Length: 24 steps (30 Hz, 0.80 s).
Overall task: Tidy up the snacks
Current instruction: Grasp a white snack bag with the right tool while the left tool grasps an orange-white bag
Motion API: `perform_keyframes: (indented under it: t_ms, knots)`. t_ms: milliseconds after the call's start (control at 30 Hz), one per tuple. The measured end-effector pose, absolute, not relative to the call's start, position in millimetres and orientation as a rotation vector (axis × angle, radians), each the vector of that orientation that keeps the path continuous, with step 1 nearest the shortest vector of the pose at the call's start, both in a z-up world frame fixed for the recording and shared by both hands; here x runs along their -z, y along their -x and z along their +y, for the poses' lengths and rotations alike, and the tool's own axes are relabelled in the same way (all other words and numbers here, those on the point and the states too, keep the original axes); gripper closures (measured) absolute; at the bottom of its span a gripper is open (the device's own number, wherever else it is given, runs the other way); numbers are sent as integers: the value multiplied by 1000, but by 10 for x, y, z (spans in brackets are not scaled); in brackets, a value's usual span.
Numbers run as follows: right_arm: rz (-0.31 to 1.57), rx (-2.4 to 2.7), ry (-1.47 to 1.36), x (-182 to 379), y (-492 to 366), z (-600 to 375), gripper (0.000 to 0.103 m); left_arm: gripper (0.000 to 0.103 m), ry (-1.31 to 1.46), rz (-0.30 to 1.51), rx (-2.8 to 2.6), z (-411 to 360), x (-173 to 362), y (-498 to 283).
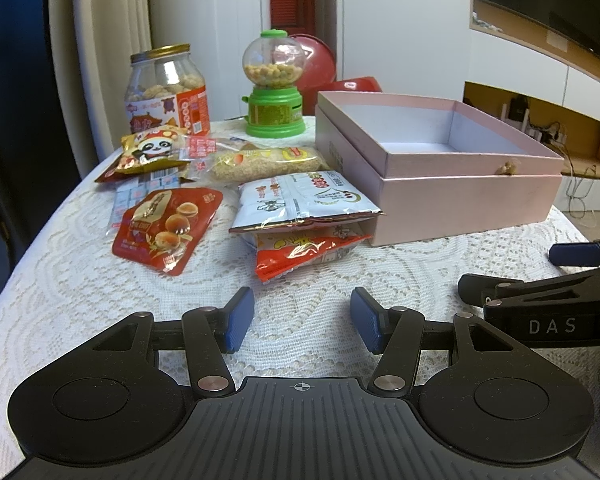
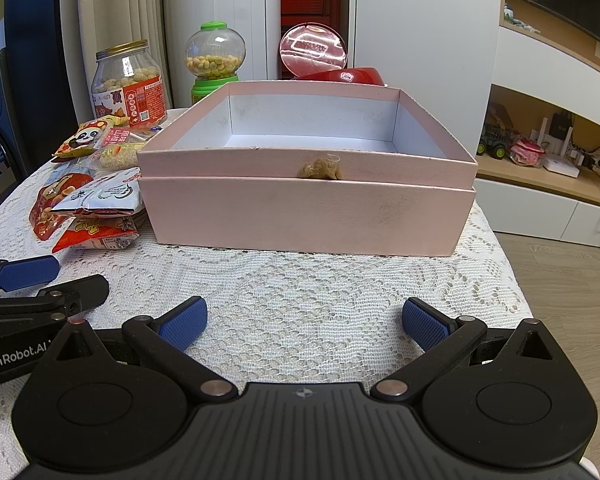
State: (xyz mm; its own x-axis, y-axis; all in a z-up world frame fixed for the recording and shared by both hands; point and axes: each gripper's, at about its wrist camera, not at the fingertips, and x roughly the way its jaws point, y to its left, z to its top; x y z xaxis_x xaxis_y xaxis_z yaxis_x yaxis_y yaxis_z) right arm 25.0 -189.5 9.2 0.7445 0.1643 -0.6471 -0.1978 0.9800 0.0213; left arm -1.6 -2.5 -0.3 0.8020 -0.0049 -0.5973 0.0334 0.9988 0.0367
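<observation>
lettering "das" printed in pale capitals on the black body of the right gripper (image 1: 556, 276), seen from the left wrist view. lettering "genrobot.ai" printed in pale type on the black body of the left gripper (image 2: 40, 284), cut off at the picture edge in the right wrist view. print on the snack packets (image 1: 304, 200) and on the jar label (image 1: 168, 114) too small and blurred to read.

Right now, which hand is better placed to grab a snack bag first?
The left gripper: open and empty, it faces the red-and-white crinkly snack packet. The right gripper faces the pink cardboard box.
</observation>
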Motion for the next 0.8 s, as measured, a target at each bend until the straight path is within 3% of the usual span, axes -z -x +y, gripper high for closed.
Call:
perform_keyframes:
  t_ms: [333,367,400,667,733,767,800]
  knots:
    - [903,-269,116,-205,-402,-1809,3,45,43,548,146,516,-512,51]
    - [899,-311,106,-244,-421,-1779,12,46,69,544,154,592,-539,-2]
    - [877,-347,83,-293,-423,-1744,14,46,100,544,160,679,-555,-59]
    - [782,-488,-12,-395,-616,-1065,13,46,229,548,31,1300,-503,-285]
    - [788,-496,16,-360,-708,-800,17,46,239,555,11,1429,-471,-306]
    - [790,-509,28,-343,-731,-710,26,46,243,553,4,1478,-463,-301]
    - [798,-527,55,-325,-762,-571,28,46,251,549,-3,1525,-463,-311]
